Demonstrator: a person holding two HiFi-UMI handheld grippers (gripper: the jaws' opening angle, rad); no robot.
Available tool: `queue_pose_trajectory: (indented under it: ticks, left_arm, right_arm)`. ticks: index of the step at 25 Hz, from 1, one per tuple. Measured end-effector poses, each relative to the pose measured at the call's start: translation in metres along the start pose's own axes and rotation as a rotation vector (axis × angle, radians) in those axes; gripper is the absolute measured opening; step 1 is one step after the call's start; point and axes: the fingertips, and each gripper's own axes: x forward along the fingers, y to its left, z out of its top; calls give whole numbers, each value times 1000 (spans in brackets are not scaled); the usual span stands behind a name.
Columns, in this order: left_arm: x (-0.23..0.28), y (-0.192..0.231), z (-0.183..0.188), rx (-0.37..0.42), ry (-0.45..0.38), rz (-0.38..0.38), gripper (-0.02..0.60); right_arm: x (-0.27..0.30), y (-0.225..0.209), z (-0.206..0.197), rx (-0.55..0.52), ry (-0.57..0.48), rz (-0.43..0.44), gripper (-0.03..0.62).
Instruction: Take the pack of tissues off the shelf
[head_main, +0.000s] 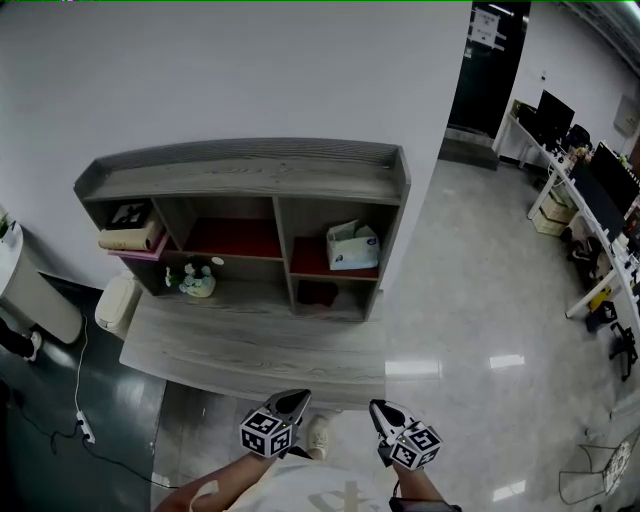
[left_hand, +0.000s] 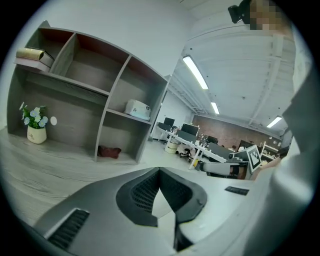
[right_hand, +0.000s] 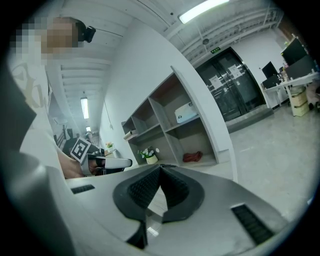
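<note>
We've got both hands low, near the body. The left gripper (head_main: 297, 399) and right gripper (head_main: 379, 407) sit side by side, marker cubes up, tips aimed at the shelf (head_main: 250, 166) and angled slightly toward each other. In each gripper view the jaws are pressed together at the tips, with nothing between them.

The tissues (head_main: 352, 246) sit in the upper right compartment, on the red-lined board, well apart from both grippers. Directly below is a compartment with a dark red cloth (head_main: 318, 294). To the left, under the middle compartment, stands a small flower pot (head_main: 198, 282).

Now the edges. A broad grey ledge (head_main: 250, 348) juts out from the shelf foot, and its front edge lies between us and the tissues. The shelf's right side wall stands just beside the pack. Right of that the glossy floor (head_main: 480, 300) is open, with the office desks (head_main: 590, 200) far off along the wall. On the left a cable (head_main: 82, 400) trails across the darker floor.
</note>
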Motion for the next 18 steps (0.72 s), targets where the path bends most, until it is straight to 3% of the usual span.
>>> queue_pose_trajectory:
  ticks: [18]
  left_arm:
    - [58,46,56,0,-40,-25,9]
  right_arm:
    - [62,-38,51,-29,-17,-12,5]
